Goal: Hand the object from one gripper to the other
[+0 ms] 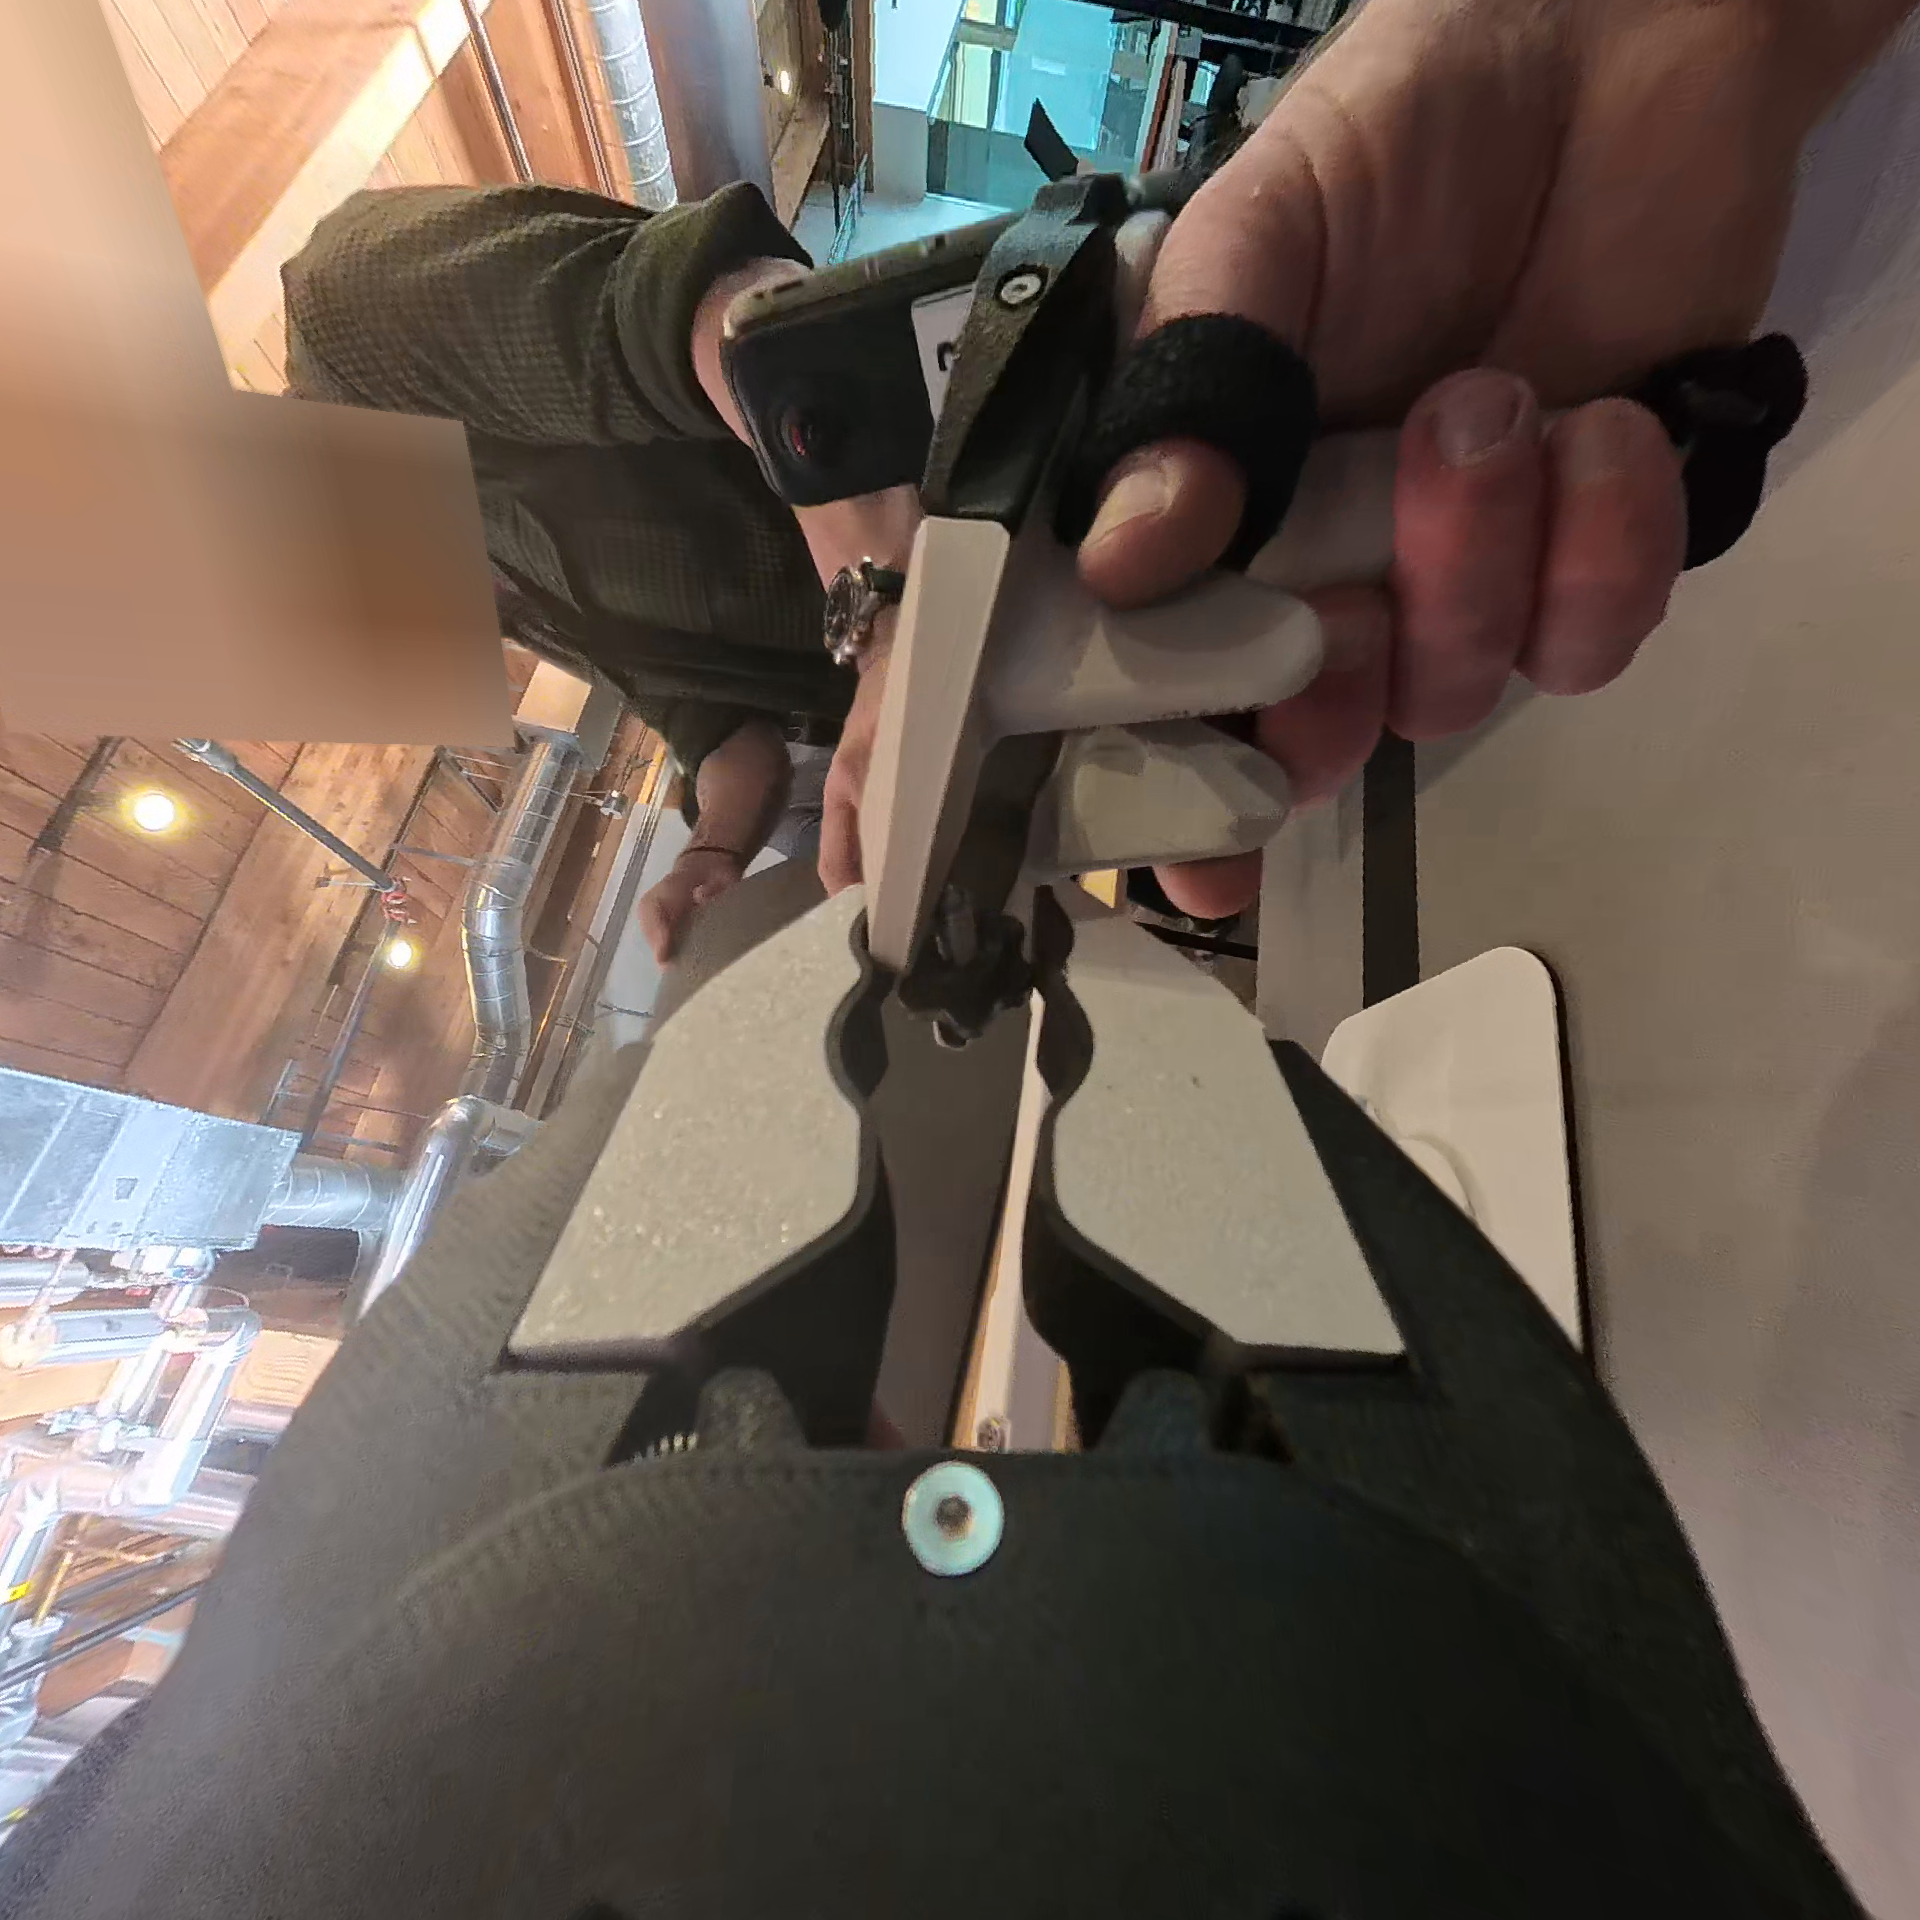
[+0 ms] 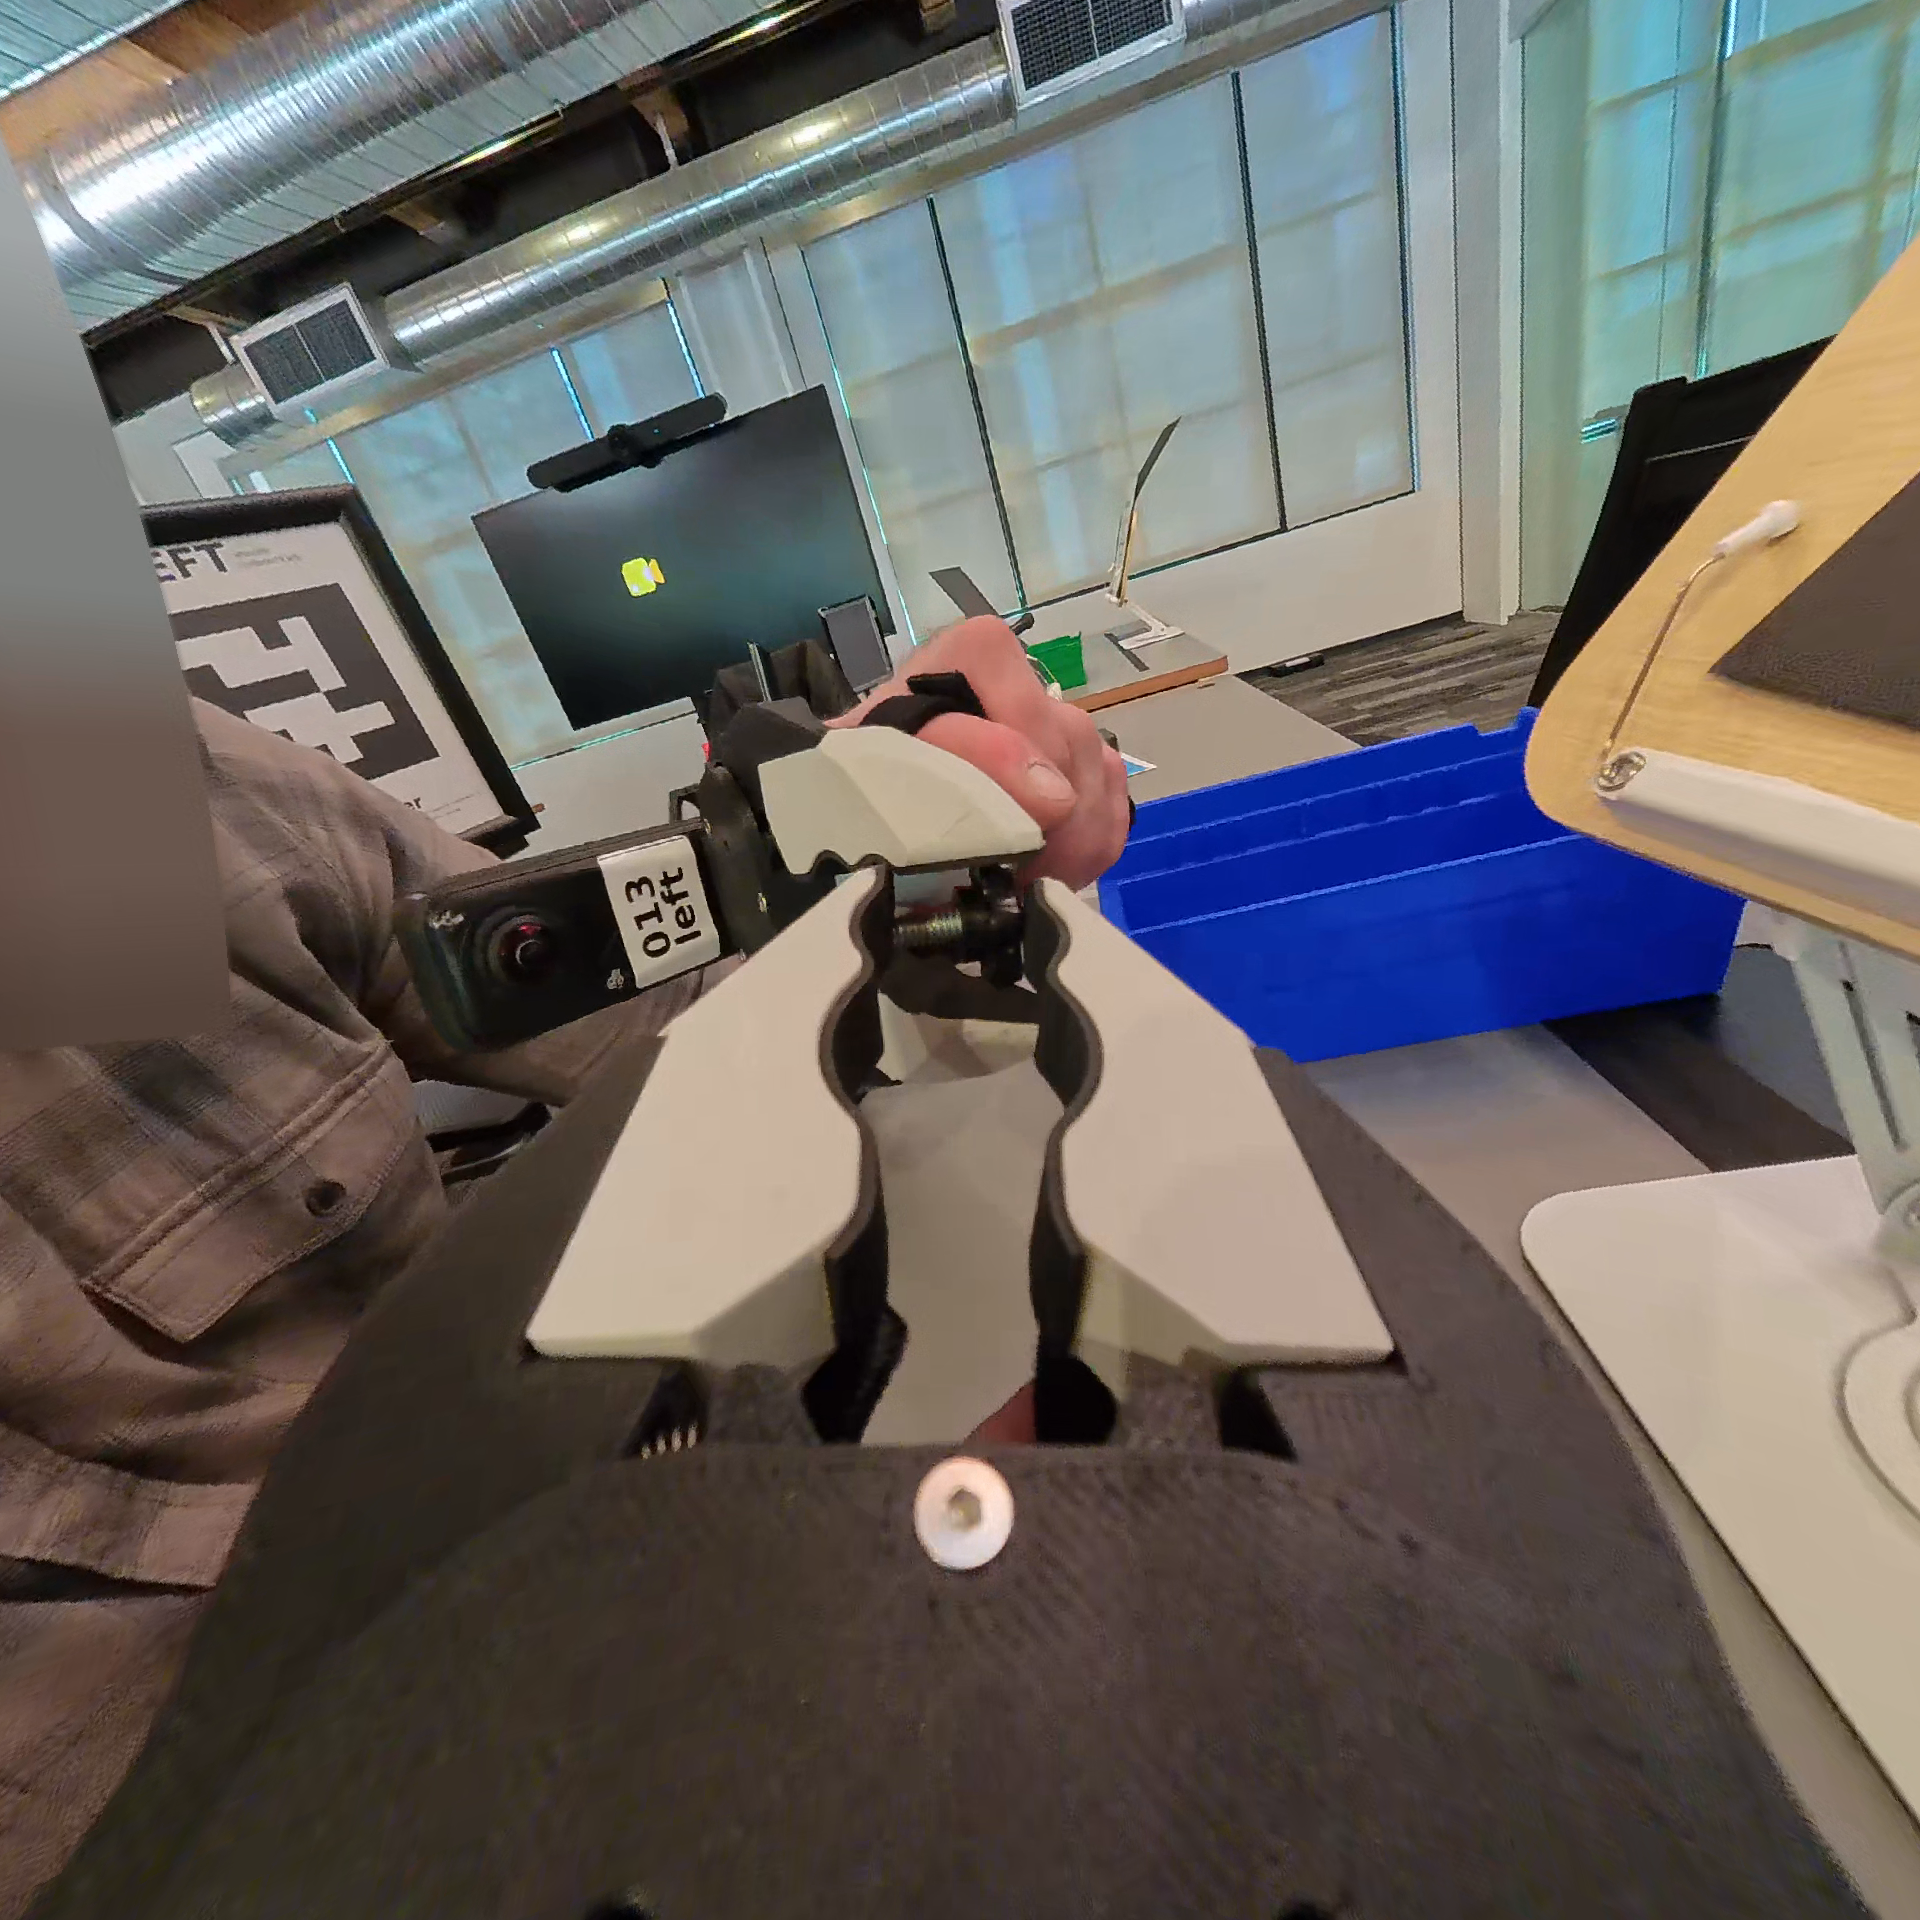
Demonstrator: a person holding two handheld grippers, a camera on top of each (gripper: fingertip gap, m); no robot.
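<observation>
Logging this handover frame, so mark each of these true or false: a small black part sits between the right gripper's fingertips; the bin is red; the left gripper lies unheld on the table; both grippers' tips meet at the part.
1. A small black part sits between the fingertips of the right gripper. True; it has a threaded metal stem.
2. The bin is red. False: the bin is blue.
3. The left gripper lies unheld on the table. False: a hand holds it up.
4. Both grippers' tips meet at the part. True.
</observation>
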